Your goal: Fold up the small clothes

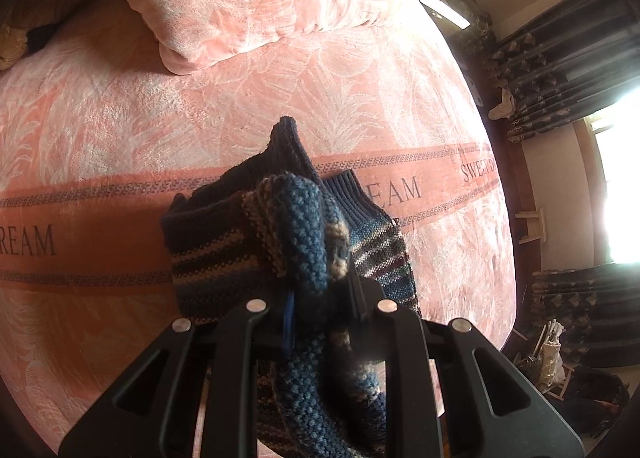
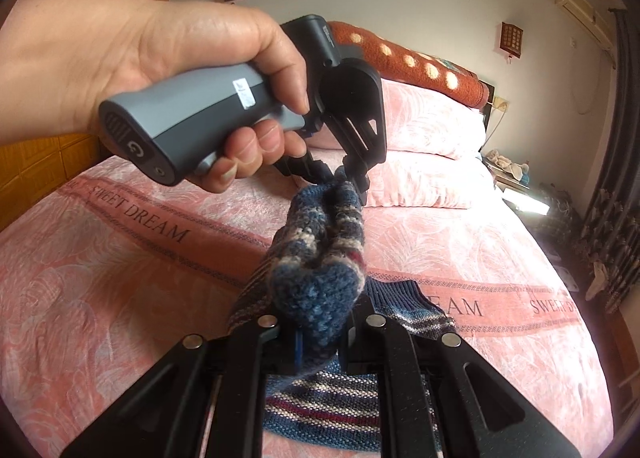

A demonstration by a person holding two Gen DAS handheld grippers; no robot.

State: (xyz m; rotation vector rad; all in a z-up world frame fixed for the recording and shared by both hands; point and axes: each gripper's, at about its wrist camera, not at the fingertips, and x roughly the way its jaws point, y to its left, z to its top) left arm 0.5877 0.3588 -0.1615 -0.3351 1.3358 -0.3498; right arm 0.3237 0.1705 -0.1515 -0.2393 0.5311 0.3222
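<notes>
A small knitted garment in blue, navy, cream and maroon stripes, with dark ribbed edging, hangs bunched and partly lifted. Its raised folds are pinched at two points, while its lower part lies rumpled on the pink plush bedspread, along the band of lettering, well away from the pillows.

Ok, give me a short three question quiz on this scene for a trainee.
1. True or false: both grippers are shut on the knit garment.
2. What does the garment hang over? A) wooden table B) pink bed C) tiled floor
3. Fill in: the hand in the right wrist view holds the ____ gripper.

Key: 1 true; 2 B; 3 left. The right gripper grips the near fold.
</notes>
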